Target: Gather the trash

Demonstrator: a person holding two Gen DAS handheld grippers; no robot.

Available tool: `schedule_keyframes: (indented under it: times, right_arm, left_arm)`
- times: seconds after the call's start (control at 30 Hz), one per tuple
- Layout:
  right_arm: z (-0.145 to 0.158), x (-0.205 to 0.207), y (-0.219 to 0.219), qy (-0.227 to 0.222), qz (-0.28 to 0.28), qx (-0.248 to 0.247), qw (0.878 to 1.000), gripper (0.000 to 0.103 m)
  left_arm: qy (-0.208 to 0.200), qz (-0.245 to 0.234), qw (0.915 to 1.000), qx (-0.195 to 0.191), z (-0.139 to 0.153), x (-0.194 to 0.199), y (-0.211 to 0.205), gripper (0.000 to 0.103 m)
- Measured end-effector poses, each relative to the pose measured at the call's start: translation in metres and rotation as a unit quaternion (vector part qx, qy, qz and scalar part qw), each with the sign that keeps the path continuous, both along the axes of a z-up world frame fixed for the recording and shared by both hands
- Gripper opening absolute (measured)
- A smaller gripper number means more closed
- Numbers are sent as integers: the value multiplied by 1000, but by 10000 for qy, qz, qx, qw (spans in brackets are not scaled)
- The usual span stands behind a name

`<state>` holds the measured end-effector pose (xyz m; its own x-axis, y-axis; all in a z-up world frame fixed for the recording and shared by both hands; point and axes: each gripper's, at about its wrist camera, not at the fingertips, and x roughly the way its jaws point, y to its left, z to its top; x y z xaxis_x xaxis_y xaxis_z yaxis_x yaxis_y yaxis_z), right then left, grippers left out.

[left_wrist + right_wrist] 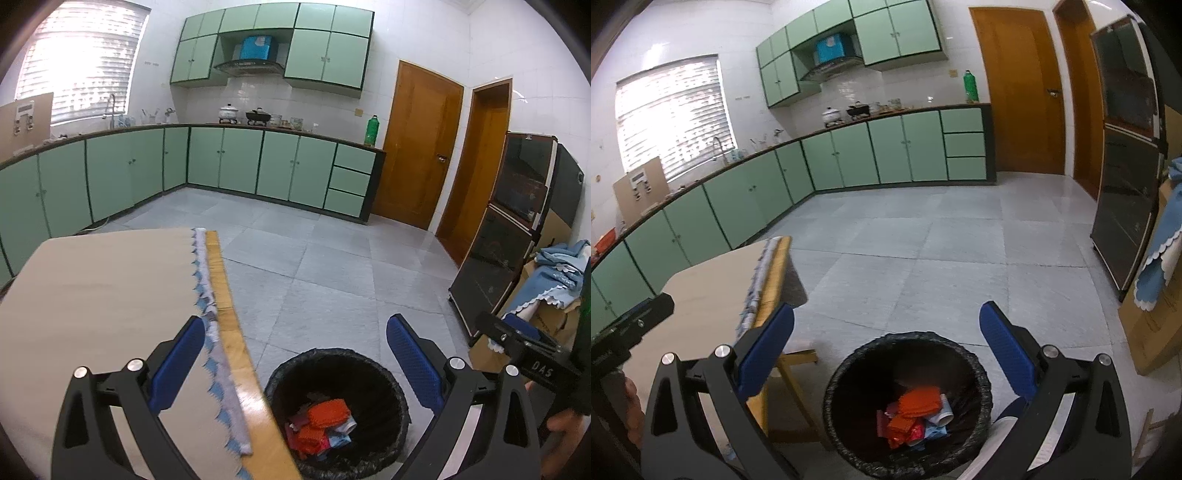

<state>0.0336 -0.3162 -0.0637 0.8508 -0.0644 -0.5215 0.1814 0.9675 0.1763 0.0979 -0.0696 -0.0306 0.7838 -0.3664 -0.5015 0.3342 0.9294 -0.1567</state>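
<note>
A black bin lined with a black bag (384, 373) (846, 373) stands on the floor beside the table. Inside lies trash (321, 424) (916, 413): orange, red, blue and white wrappers. My left gripper (295, 328) is open and empty, held above the table edge and the bin. My right gripper (886, 317) is open and empty, held above the bin. The right gripper's black body (524, 354) shows at the right of the left wrist view. The left gripper's body (631, 325) shows at the left of the right wrist view.
A wooden table (225, 291) (775, 273) with a beige cloth (103, 295) is at the left. Green cabinets (240, 162) line the far walls. A dark cabinet (509, 236) and cardboard boxes with blue cloth (554, 288) stand at the right. Grey tile floor (332, 266) lies between.
</note>
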Motion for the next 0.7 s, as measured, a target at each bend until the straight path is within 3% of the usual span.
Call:
schedule_keyframes:
  times: [0.4, 0.7]
  right_arm:
    - [22, -35, 43, 62, 258, -231, 9994, 98]
    - [43, -53, 73, -187, 579, -387, 9974, 98]
  left_arm:
    - [-206, 300, 9989, 304, 17, -51, 22, 97]
    - [-429, 443, 9973, 404, 32, -78, 36, 97]
